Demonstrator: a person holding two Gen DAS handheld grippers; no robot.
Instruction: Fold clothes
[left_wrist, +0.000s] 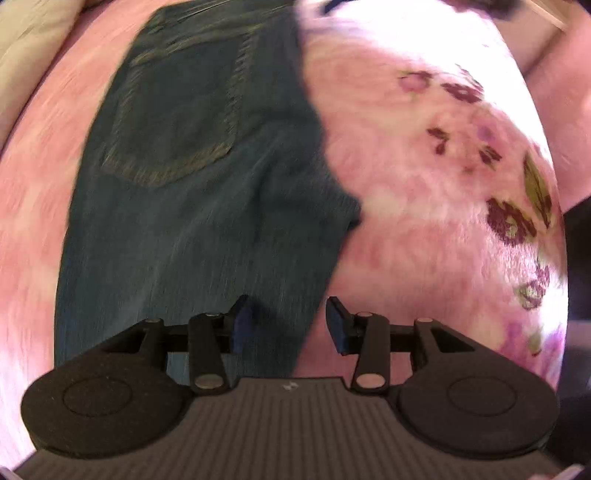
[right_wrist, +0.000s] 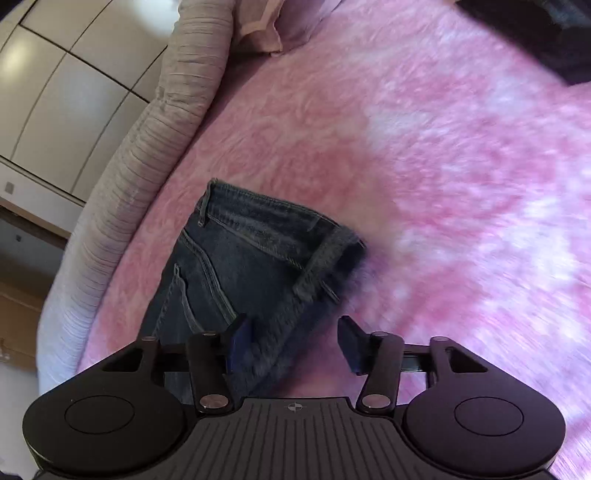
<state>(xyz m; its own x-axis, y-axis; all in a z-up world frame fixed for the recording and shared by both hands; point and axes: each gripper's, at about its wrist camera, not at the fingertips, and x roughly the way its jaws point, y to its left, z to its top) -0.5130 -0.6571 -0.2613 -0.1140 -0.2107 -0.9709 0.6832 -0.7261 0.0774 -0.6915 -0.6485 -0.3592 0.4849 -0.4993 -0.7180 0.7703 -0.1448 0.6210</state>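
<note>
Left wrist view was smeared by motion blur; stitching on the jeans (left_wrist: 192, 177) back pocket (left_wrist: 177, 118) could not be resolved. The lower legs of the jeans were hidden beneath the left claw (left_wrist: 290, 325) body, and the waistband ran past the top edge. The floral print (left_wrist: 509, 218) on the pink blanket (left_wrist: 406, 184) was too blurred to identify. In the right wrist view, the jeans passed under the right claw (right_wrist: 293, 343), their remainder concealed. A dark item (right_wrist: 535, 33) at the top right corner was cut off, unidentifiable.
</note>
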